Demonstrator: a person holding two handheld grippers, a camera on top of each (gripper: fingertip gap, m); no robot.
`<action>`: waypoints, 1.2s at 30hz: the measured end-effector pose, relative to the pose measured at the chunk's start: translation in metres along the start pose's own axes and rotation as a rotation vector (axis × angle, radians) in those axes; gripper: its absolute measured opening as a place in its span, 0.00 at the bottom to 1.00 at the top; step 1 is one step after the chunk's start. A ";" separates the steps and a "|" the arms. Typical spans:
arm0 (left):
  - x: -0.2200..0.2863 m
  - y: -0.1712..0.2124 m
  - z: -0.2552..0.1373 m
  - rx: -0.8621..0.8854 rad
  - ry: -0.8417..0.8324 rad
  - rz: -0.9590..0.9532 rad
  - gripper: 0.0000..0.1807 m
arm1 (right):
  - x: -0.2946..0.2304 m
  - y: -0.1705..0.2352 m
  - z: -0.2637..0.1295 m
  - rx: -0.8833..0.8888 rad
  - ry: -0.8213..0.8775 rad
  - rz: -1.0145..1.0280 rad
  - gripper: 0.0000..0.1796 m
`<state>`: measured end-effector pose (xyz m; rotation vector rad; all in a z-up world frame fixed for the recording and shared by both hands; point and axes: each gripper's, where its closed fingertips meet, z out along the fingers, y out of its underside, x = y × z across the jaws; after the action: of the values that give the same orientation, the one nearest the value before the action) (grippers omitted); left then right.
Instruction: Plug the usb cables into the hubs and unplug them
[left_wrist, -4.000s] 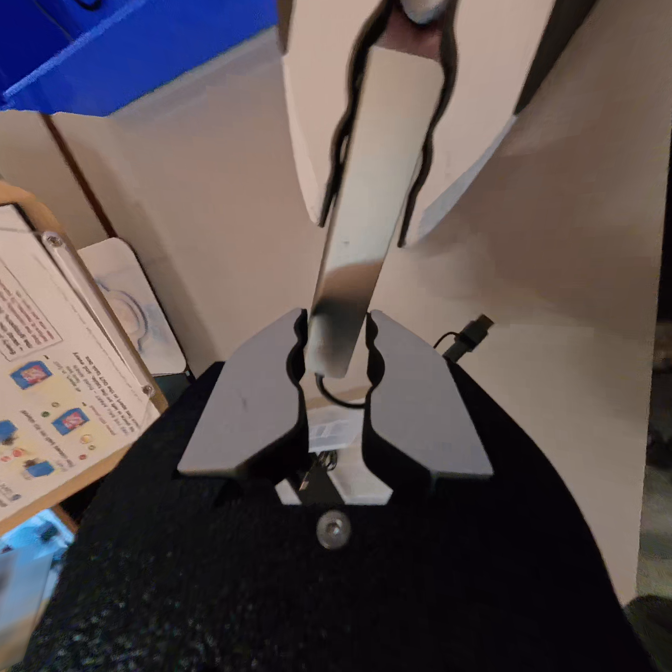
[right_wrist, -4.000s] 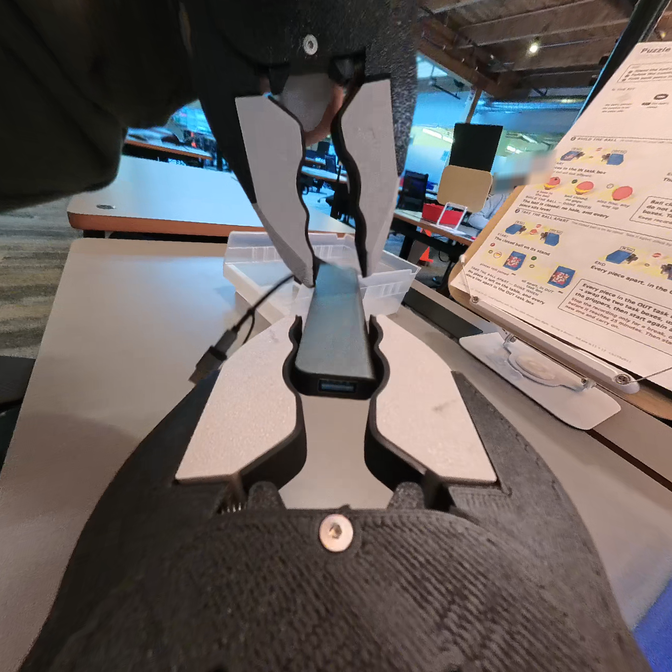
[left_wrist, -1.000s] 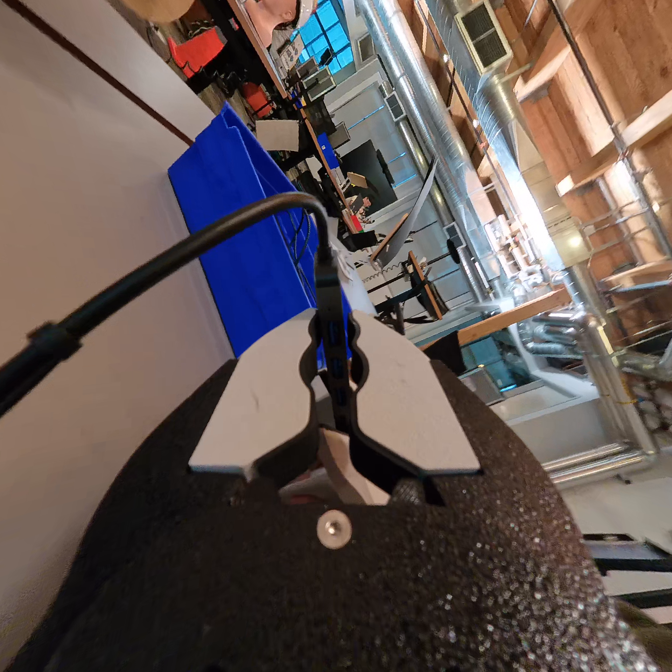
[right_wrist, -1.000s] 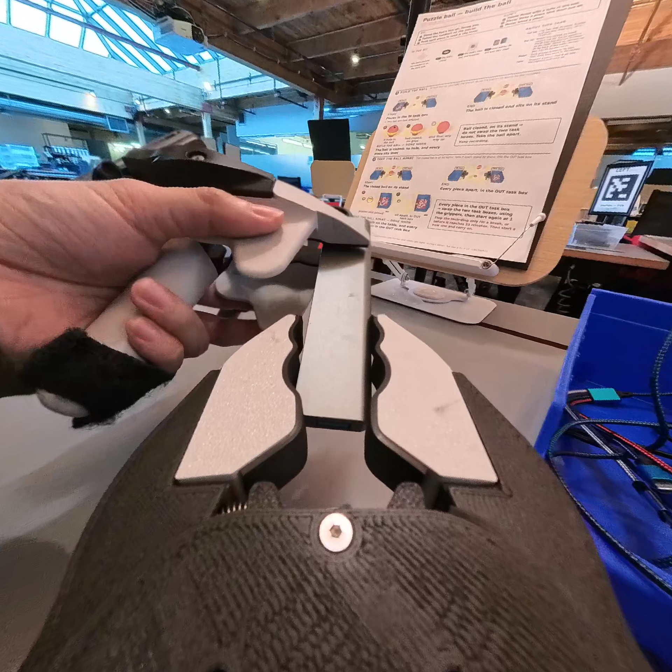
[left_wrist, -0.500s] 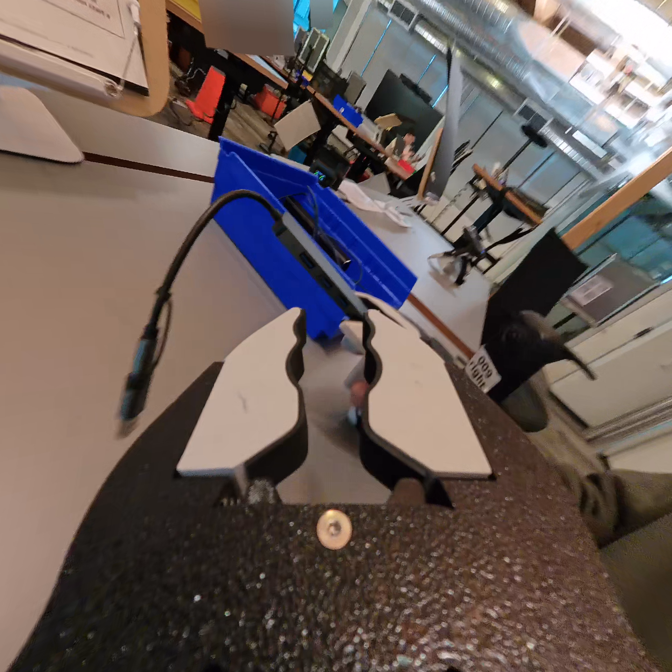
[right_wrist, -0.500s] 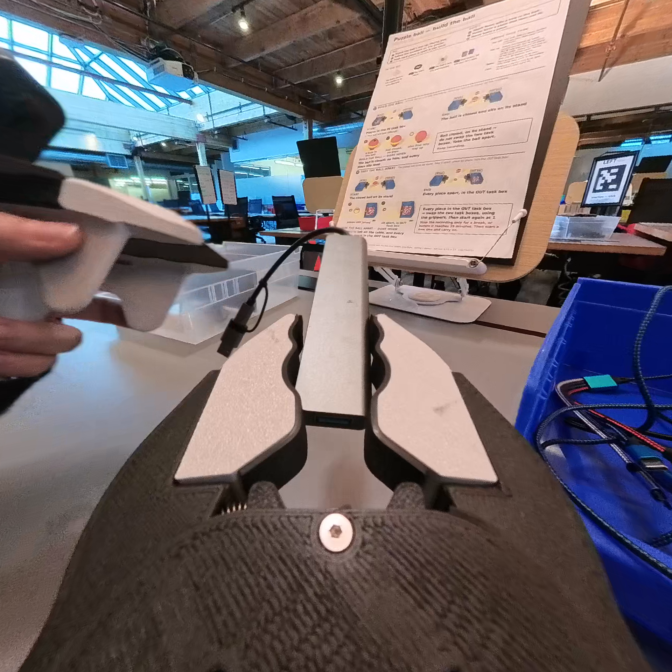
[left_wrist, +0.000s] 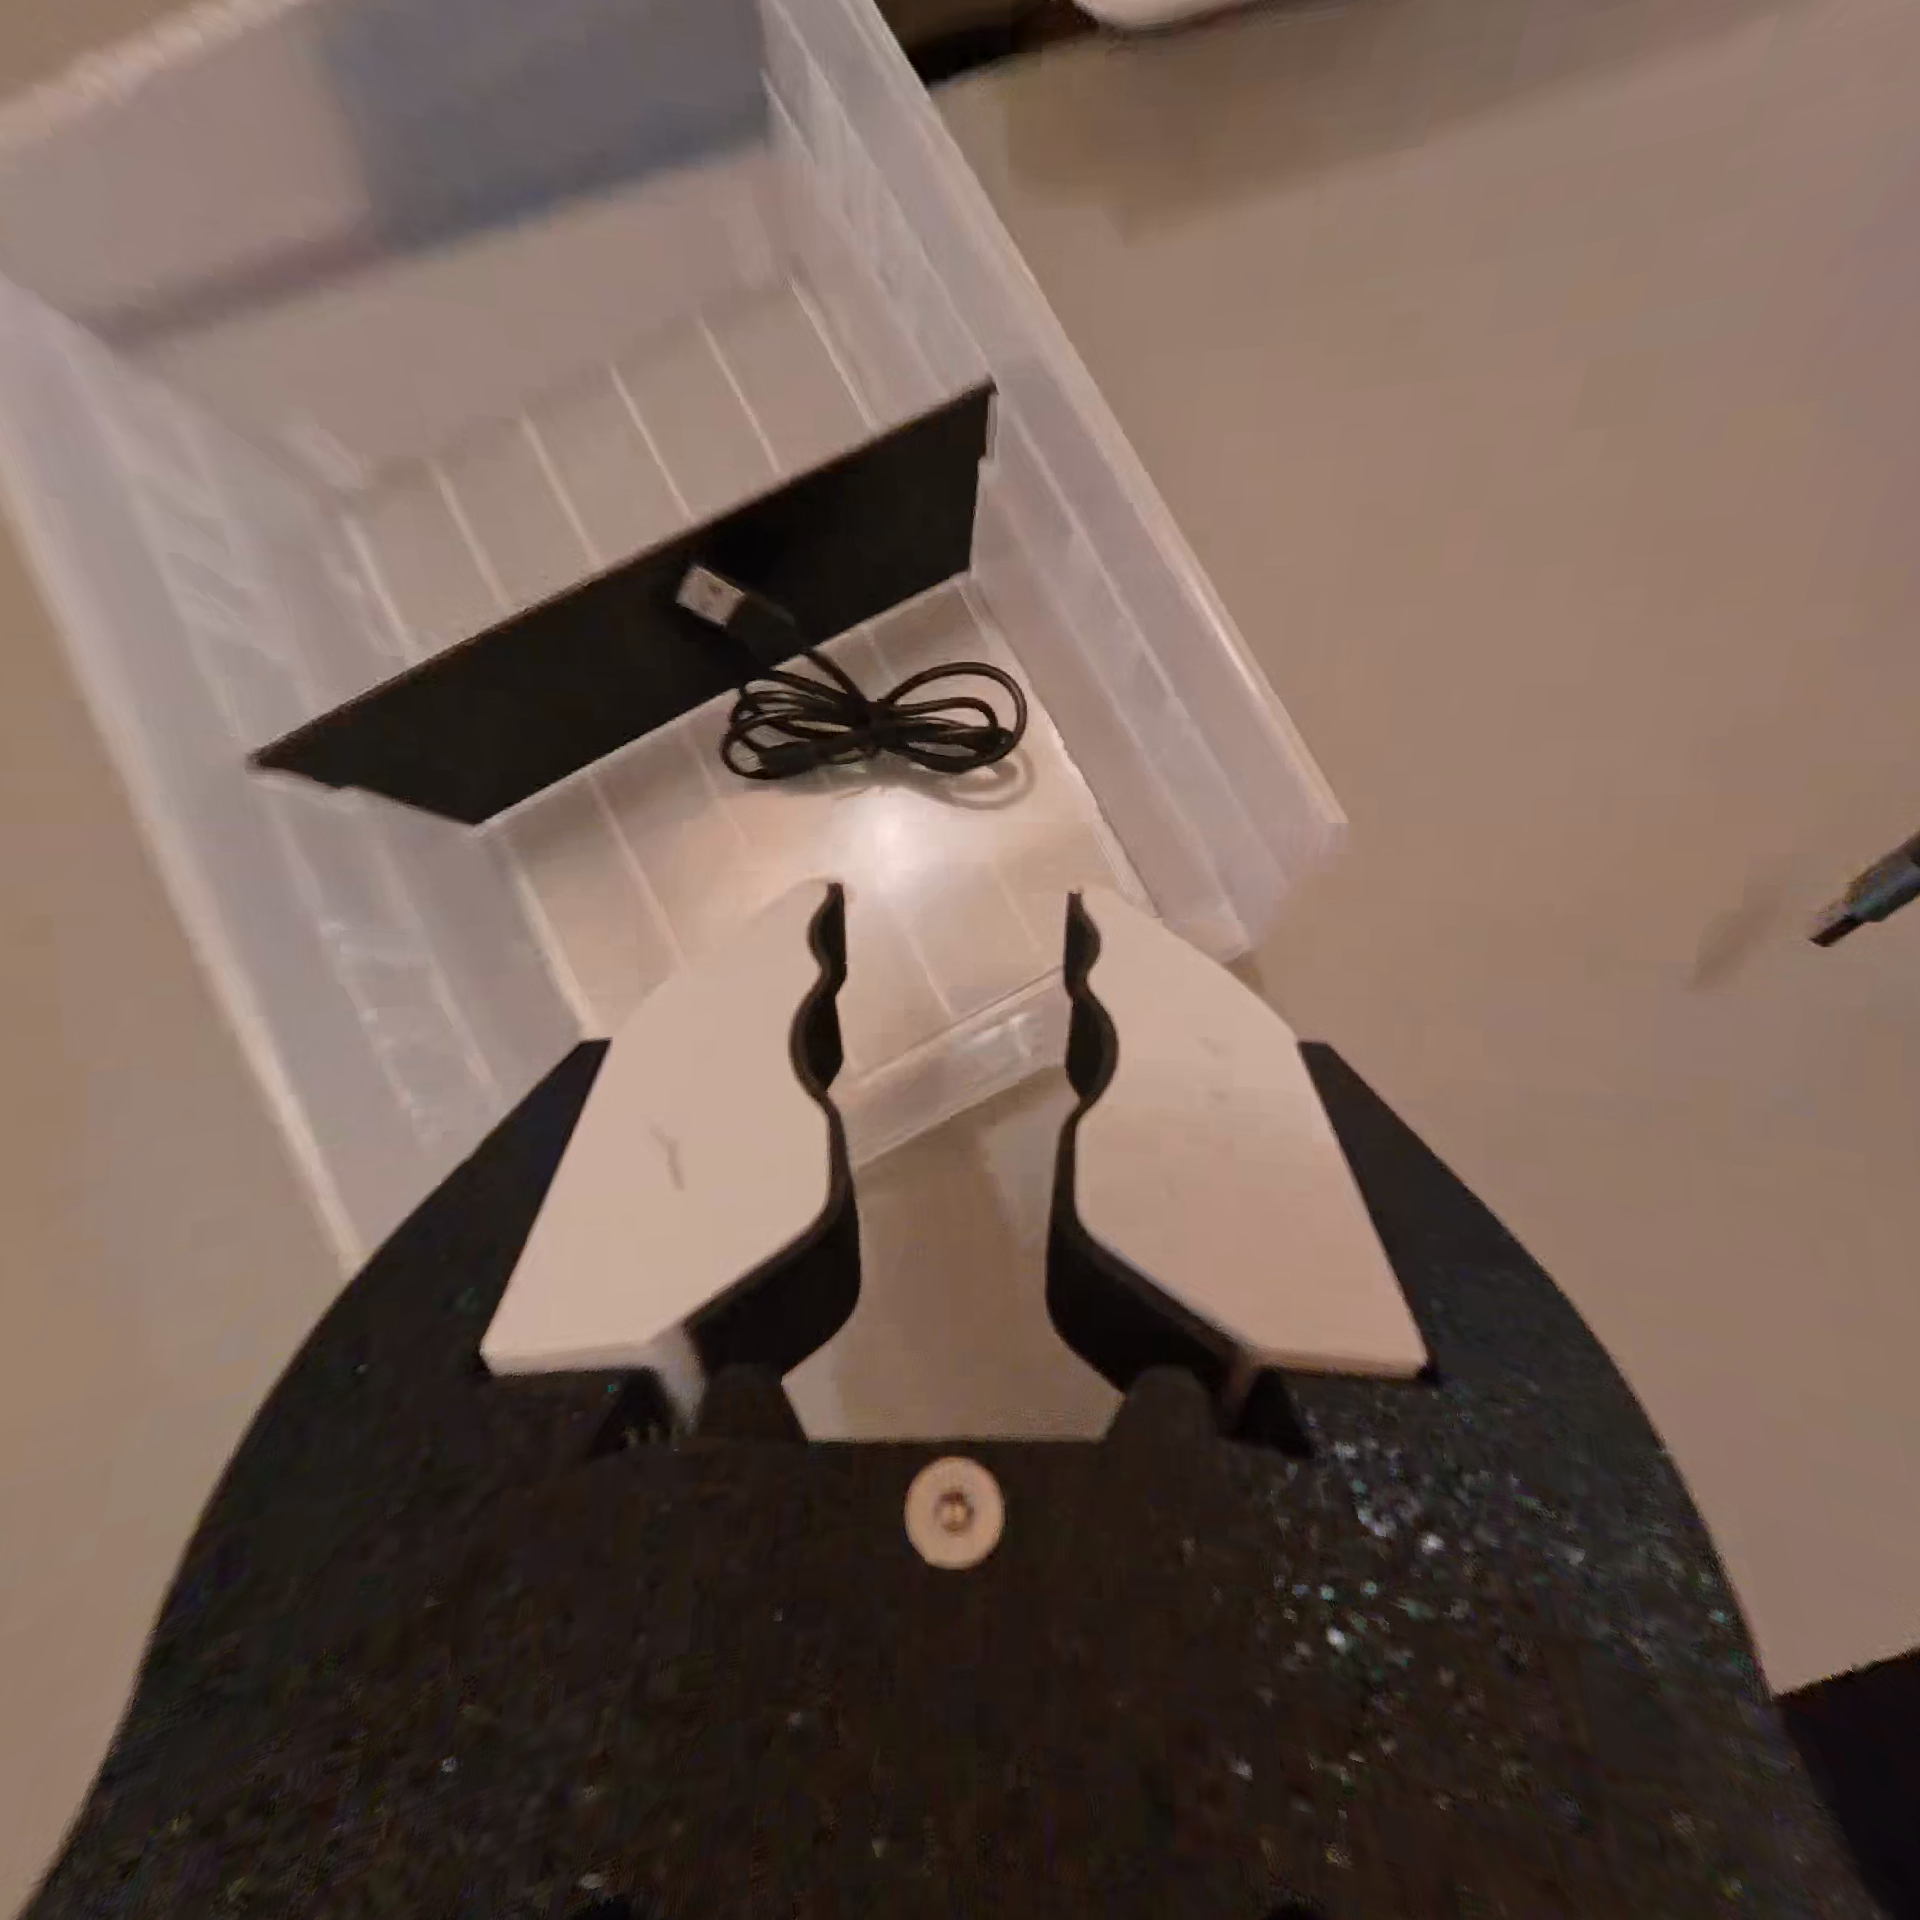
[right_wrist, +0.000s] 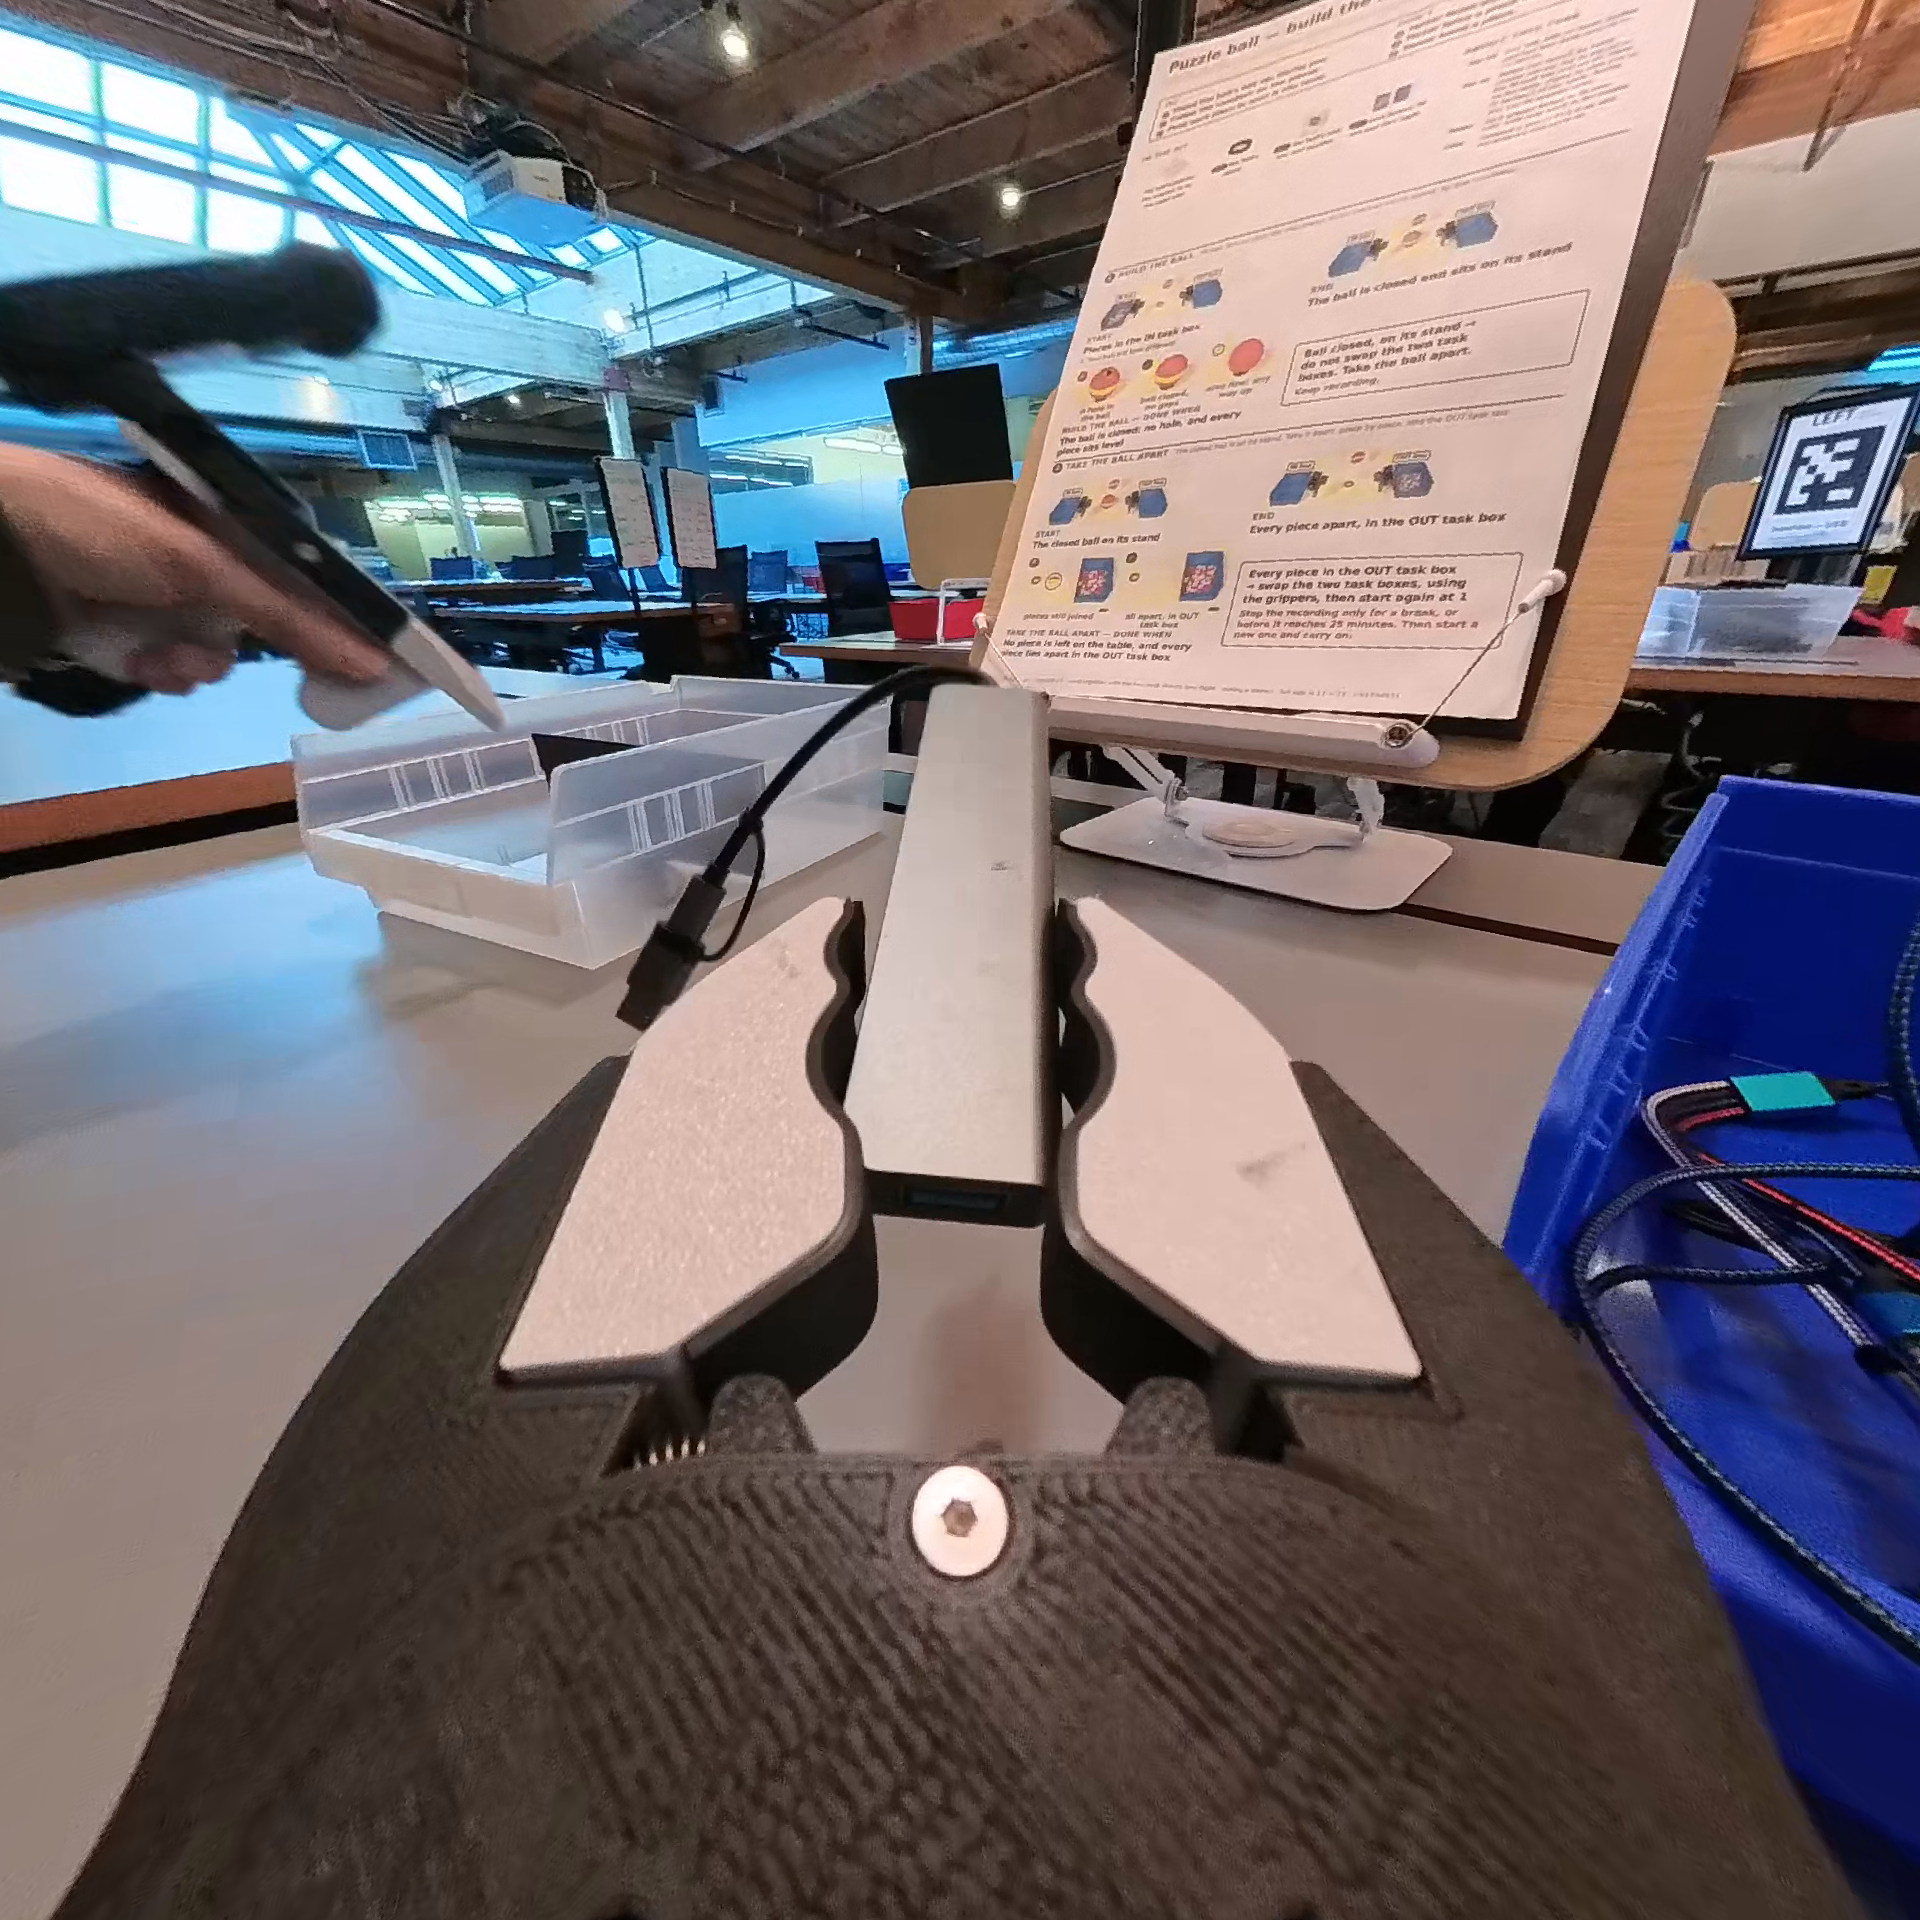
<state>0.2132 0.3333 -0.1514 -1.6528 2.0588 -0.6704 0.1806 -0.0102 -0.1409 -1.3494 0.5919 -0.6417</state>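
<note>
The right gripper (right_wrist: 958, 1023) is clamped on a grey hub (right_wrist: 966, 935), which juts forward between its fingers, its short lead (right_wrist: 727, 862) dangling to the left. The left gripper (left_wrist: 948, 940) gapes wide and empty above a clear tray (left_wrist: 1091, 499); a coiled black cable (left_wrist: 868, 717) lies in the tray beside a black divider (left_wrist: 623, 644), just ahead of the fingertips. Half a second ago the left gripper faced the blue bin (right_wrist: 1714, 1039) and the hub; a second ago it pinched the hub's end.
</note>
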 end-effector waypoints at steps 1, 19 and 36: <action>0.000 -0.002 0.014 -0.032 0.028 0.065 0.21 | -0.001 0.001 0.000 -0.004 -0.005 0.000 0.20; -0.031 0.007 0.114 -0.211 -0.095 0.990 0.04 | -0.004 0.003 0.002 -0.021 -0.036 0.004 0.20; 0.199 0.029 -0.062 0.832 0.084 0.932 0.02 | 0.006 -0.004 -0.003 0.036 -0.023 0.065 0.20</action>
<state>0.1125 0.1502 -0.1232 -0.1673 1.8889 -1.0170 0.1826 -0.0168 -0.1372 -1.2969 0.6009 -0.5813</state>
